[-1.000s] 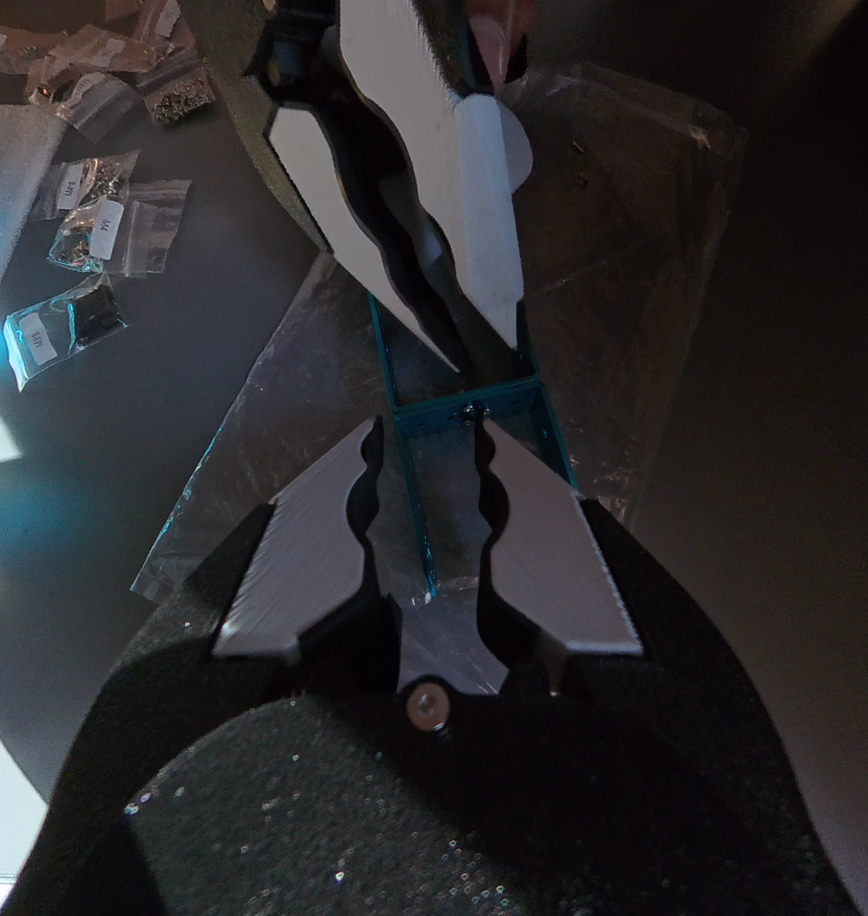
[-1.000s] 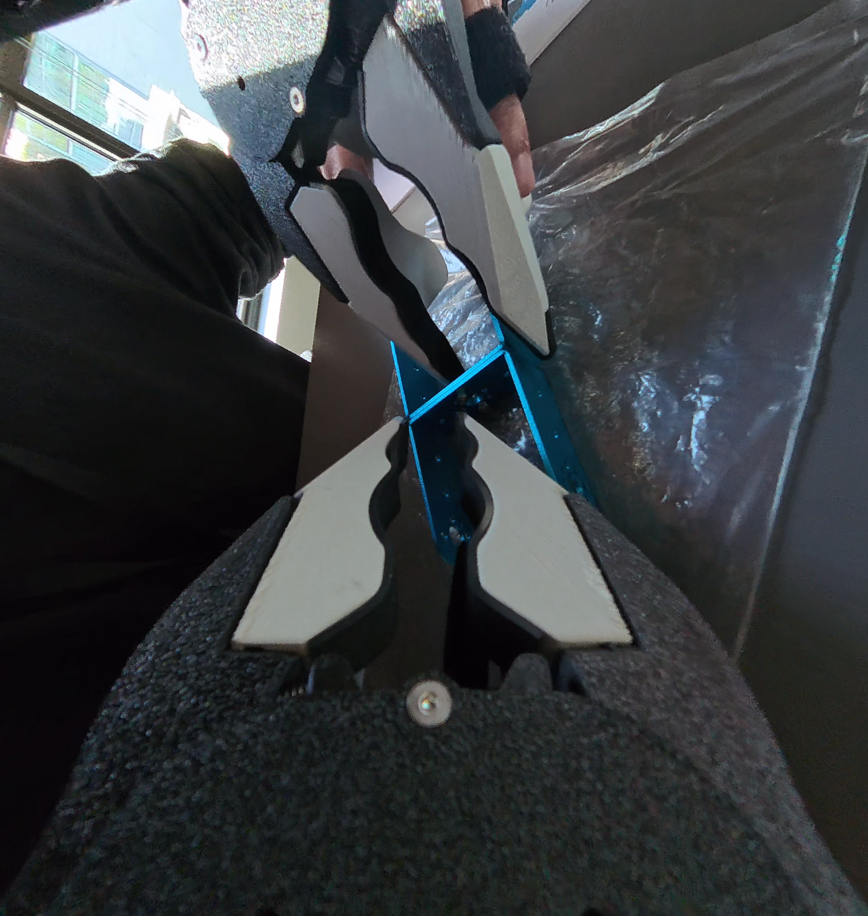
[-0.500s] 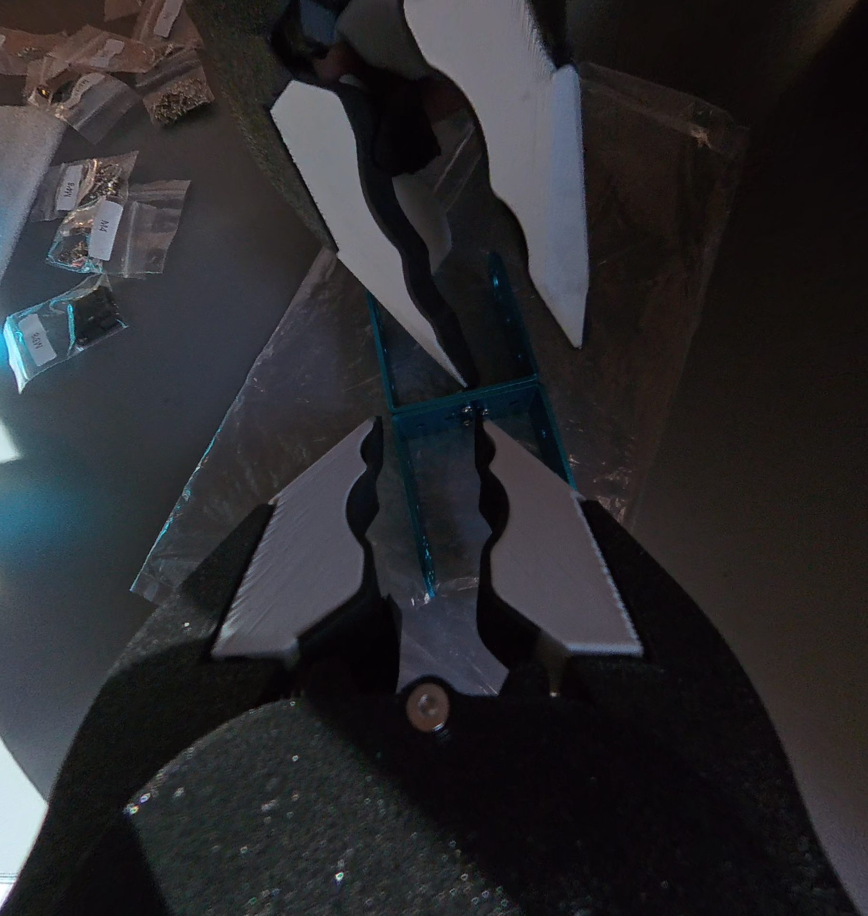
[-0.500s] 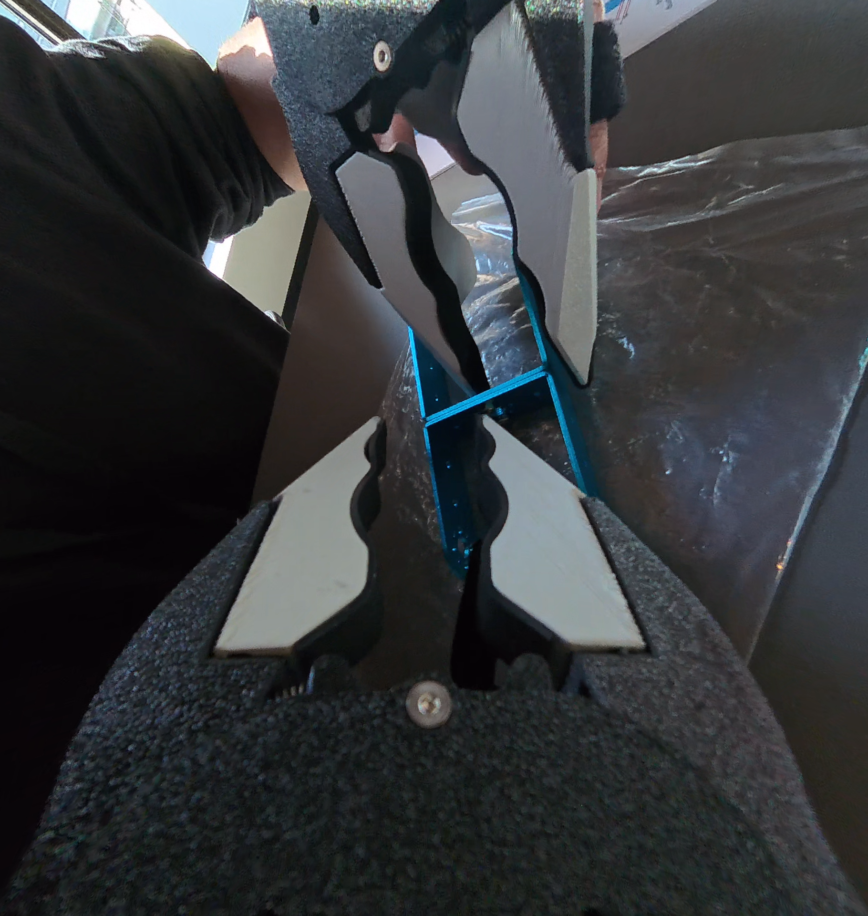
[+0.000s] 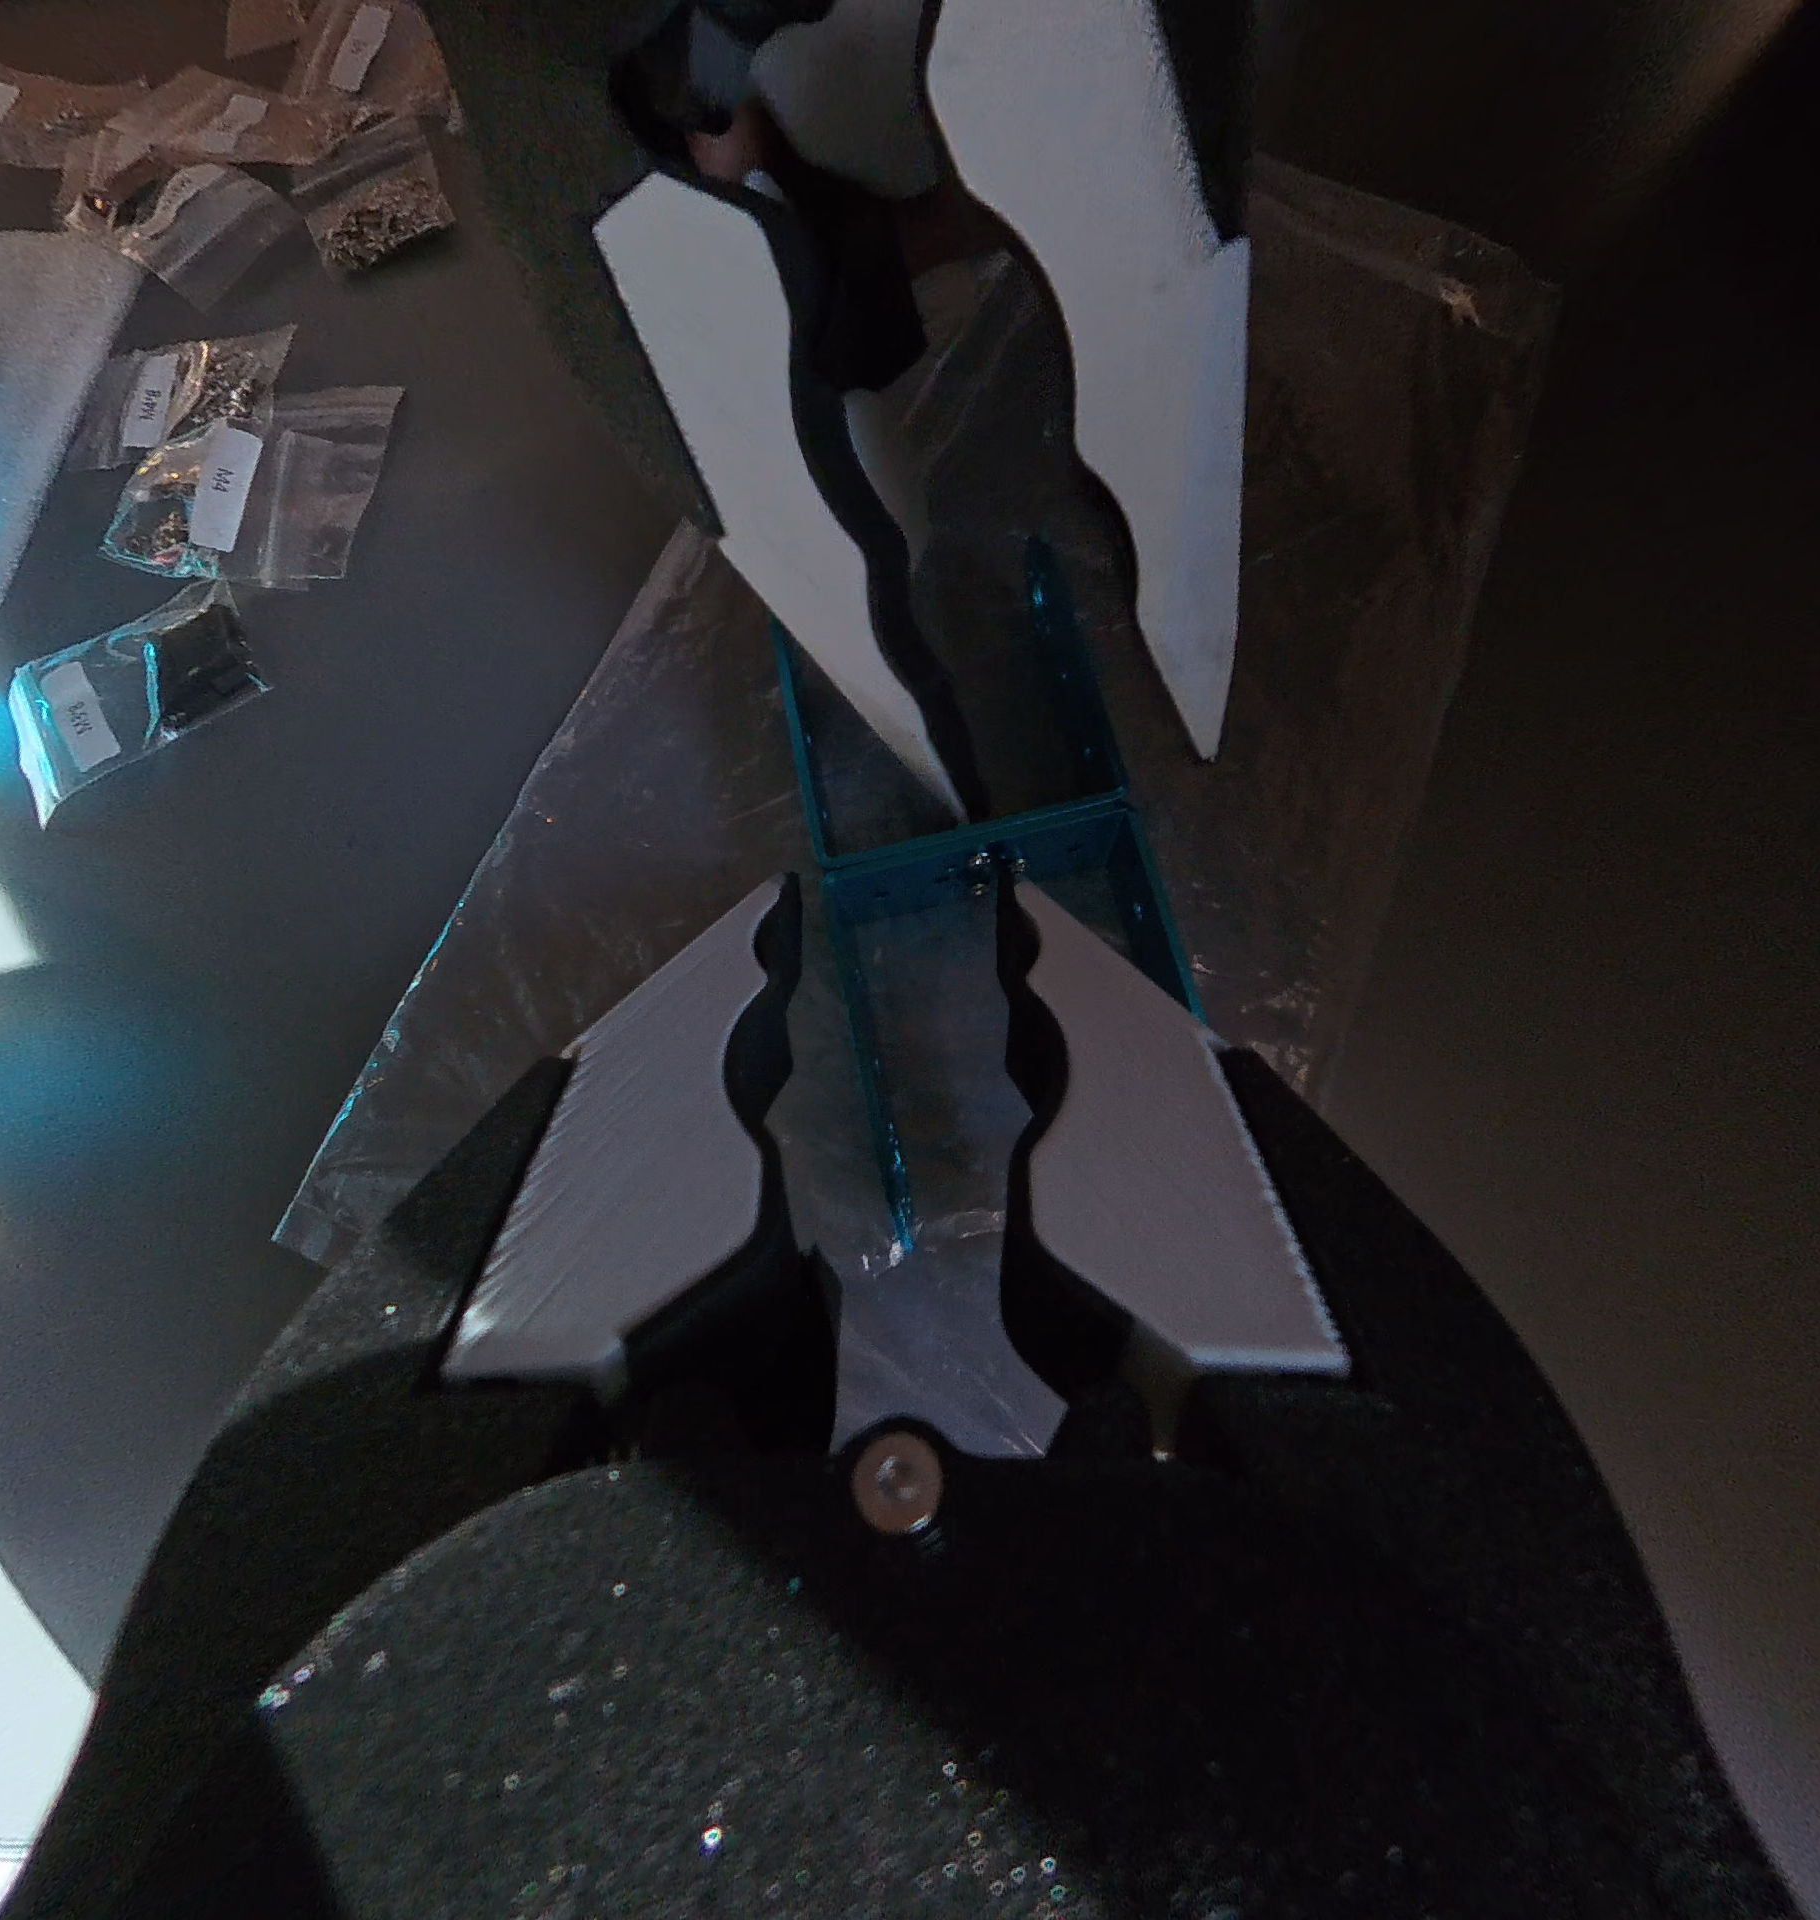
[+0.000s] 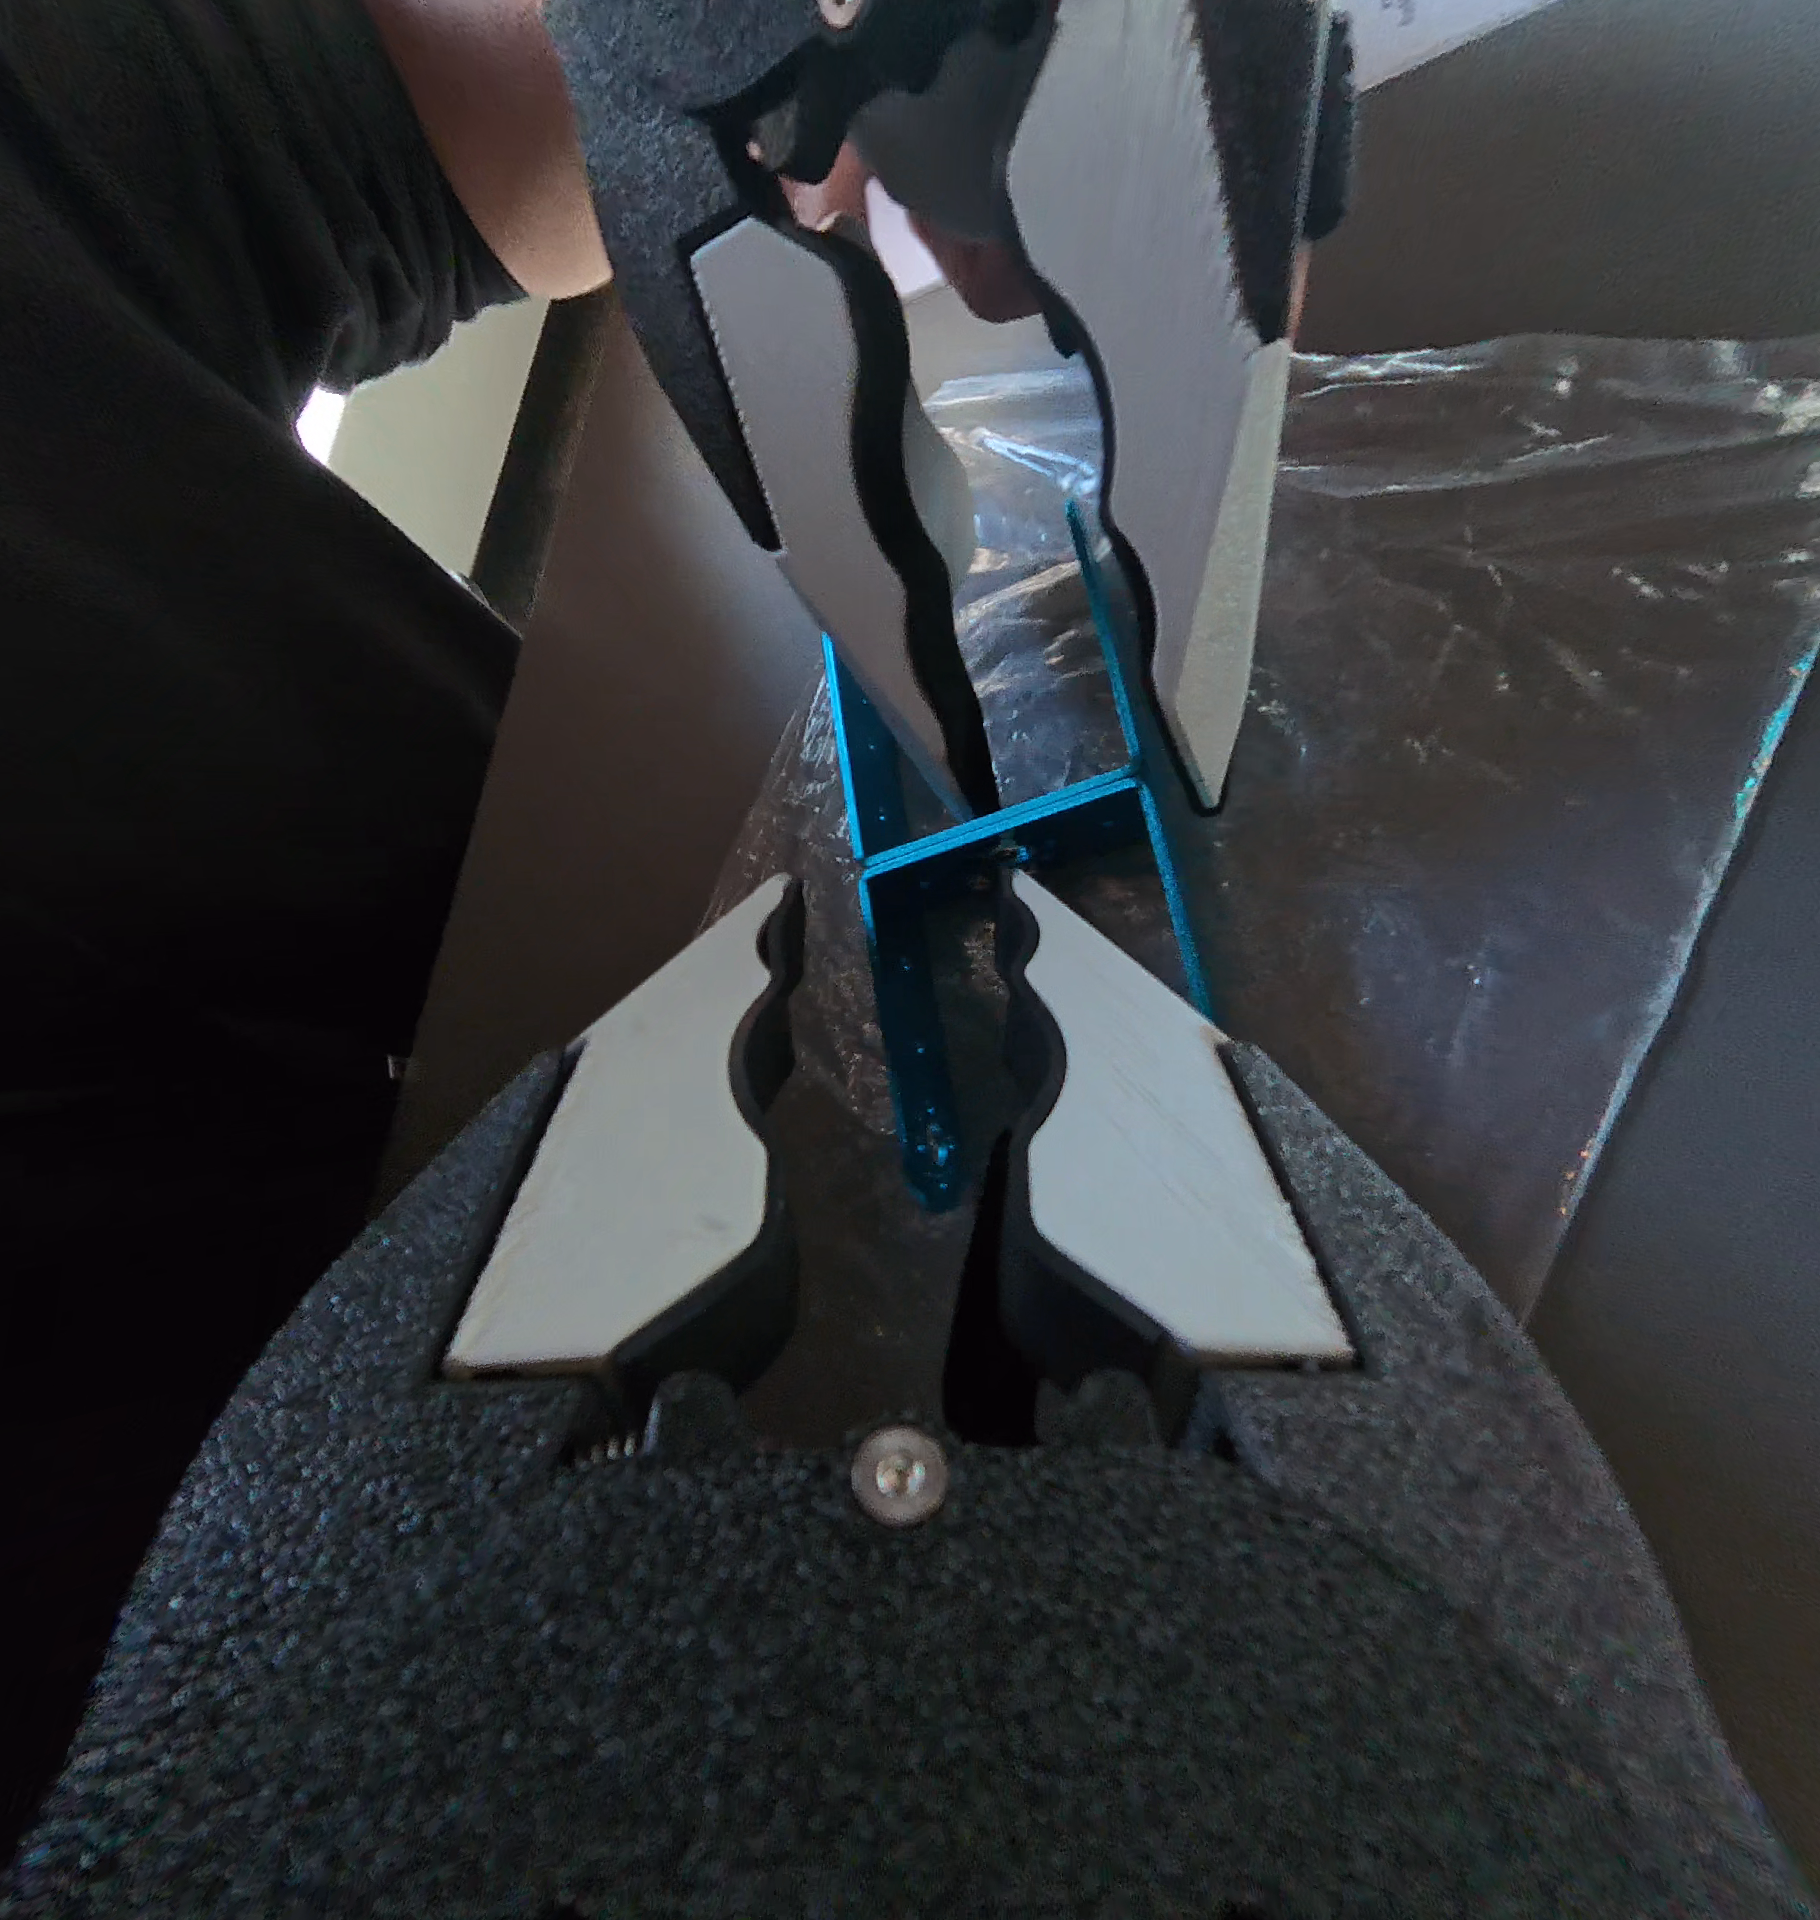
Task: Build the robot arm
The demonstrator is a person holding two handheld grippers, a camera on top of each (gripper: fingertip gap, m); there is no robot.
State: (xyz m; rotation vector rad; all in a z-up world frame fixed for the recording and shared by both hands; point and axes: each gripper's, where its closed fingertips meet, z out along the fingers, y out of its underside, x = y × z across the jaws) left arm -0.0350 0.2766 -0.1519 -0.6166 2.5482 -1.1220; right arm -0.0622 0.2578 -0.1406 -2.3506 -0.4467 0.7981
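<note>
1. Between the two grippers, on a dark tabletop (image 5: 1664, 935), stands a blue anodised metal bracket assembly (image 5: 973, 862), H-shaped from above: two thin parallel side plates joined by a short cross plate with a small screw (image 5: 984, 860) at its middle.
2. Its long axis runs from one gripper to the other, so the open ends of the H point toward each camera, and the plates stand on edge.
3. Under the bracket lies a clear crinkled plastic bag (image 5: 573, 935), spread flat on the table.
4. Nearest the left wrist camera, the left gripper (image 5: 901, 894) has its pale fingers parted moderately. One near side plate runs through the gap between them, and the right fingertip is at the cross plate by the screw. Whether either pad touches metal cannot be told.
5. From the far side, the right gripper (image 6: 901, 883) faces it, fingers likewise parted, one side plate in its gap. Contact cannot be told there either.
6. Each gripper's tips come close to the cross plate from opposite sides.
7. Well off to the left lie several small clear zip bags of hardware with white labels (image 5: 220, 488).
8. A person's dark sleeve (image 6: 210, 520) fills the left of the right wrist view.
</note>
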